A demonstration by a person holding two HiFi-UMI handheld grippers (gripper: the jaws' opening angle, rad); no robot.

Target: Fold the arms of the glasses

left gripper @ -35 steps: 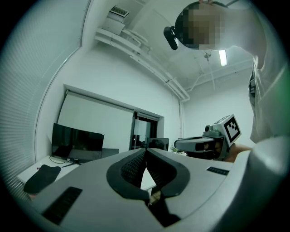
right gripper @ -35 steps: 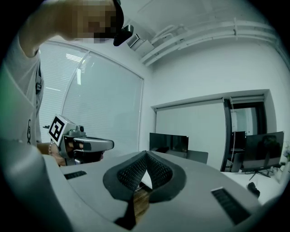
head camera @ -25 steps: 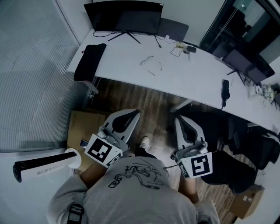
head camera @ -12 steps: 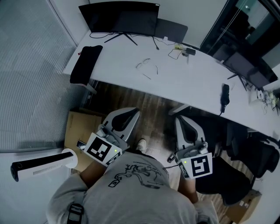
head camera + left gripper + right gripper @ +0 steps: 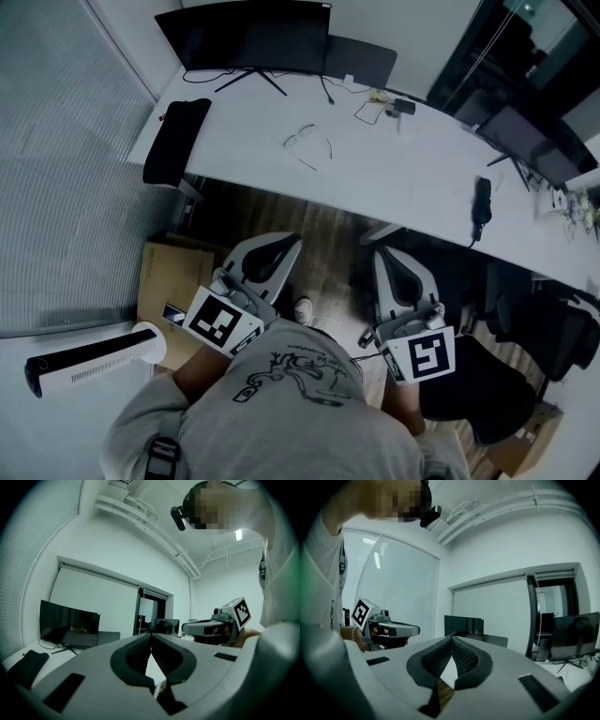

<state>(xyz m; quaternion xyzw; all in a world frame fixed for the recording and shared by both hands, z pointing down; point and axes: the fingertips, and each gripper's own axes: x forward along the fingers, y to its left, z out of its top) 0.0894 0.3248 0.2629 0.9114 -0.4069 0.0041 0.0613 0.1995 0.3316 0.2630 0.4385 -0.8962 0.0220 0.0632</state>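
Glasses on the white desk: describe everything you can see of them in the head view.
The thin-rimmed, clear-lensed glasses lie on the long white desk, alone on a bare patch in front of the black monitor. The frame looks like slim dark wire, and finer detail is too small to tell. Both arms appear swung out, unfolded, reaching toward the desk's near edge. Nothing but the desk touches them.

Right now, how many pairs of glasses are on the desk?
1. The glasses lie on the white desk, in front of the large monitor, arms unfolded. The desk's right end runs out of view, so more could be hidden there.
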